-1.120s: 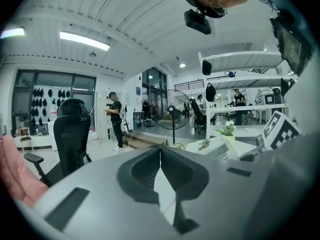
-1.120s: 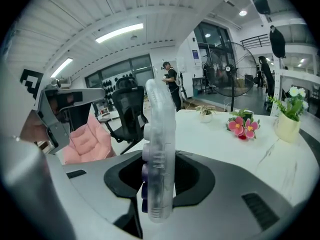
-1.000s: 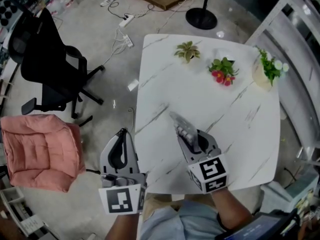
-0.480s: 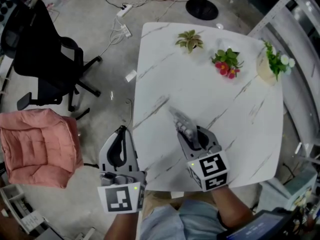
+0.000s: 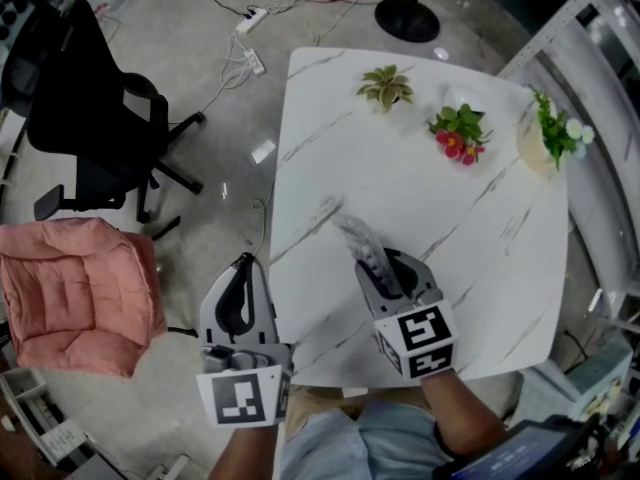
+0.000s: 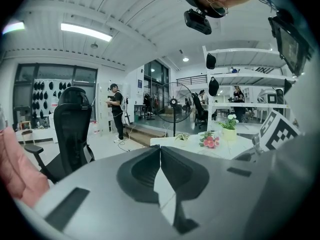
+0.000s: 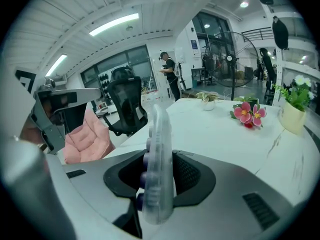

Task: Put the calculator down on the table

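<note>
Calculator (image 5: 362, 248) stands on edge between the jaws of the right claw (image 5: 393, 271). Its buttons face that claw's left jaw, and its free end reaches forward past the tips, slanting down toward the white marble-patterned table (image 5: 450, 198). Over the last second almost nothing has shifted. The claw holds the same spot above the near part of the table at the same downward slant, and it is still clamped on the calculator's two faces. Whether the far end already touches the tabletop I cannot tell. The put-down therefore looks unfinished: by my reading the lowering is about done and the release is what remains. The left claw (image 5: 241, 268) is closed on nothing, jaws tip to tip. It hangs off the table's edge, to the left of the right claw, just as before. Far ahead of both claws, pink flowers (image 5: 458, 136) sit well clear.
</note>
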Tool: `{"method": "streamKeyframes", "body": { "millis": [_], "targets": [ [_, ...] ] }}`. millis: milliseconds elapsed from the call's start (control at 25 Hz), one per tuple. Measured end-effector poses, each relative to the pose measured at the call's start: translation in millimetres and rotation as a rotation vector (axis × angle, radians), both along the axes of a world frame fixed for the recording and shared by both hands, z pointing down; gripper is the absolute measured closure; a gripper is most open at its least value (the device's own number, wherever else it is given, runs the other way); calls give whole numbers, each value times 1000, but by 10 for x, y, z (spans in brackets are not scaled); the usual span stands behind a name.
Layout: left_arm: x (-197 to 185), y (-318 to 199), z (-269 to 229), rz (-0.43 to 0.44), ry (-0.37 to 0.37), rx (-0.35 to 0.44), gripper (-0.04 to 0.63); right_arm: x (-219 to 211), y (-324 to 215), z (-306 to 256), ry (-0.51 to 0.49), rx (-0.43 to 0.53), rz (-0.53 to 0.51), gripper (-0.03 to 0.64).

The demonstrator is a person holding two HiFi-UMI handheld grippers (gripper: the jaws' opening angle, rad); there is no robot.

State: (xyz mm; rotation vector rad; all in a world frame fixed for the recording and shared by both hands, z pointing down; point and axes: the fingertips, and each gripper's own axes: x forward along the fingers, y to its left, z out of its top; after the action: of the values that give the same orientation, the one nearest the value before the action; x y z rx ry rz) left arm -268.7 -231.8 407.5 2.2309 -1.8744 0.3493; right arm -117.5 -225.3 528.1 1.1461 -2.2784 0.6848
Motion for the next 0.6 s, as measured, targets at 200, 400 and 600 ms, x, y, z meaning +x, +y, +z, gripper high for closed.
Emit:
{"method": "streamKeyframes", "body": {
  "millis": [200,400,600],
  "targets": [
    [-66,-82,-42,-13,3,6,588,-37,-35,32,4,-16,-4,463],
    [-75,-163,-43,-23,6,8,588,-42,-53,70,1,-23,-7,463],
    [-52,-196,-46,-13,3,10,587,-37,-58,82,9,-25,-16,459]
  ]
}}
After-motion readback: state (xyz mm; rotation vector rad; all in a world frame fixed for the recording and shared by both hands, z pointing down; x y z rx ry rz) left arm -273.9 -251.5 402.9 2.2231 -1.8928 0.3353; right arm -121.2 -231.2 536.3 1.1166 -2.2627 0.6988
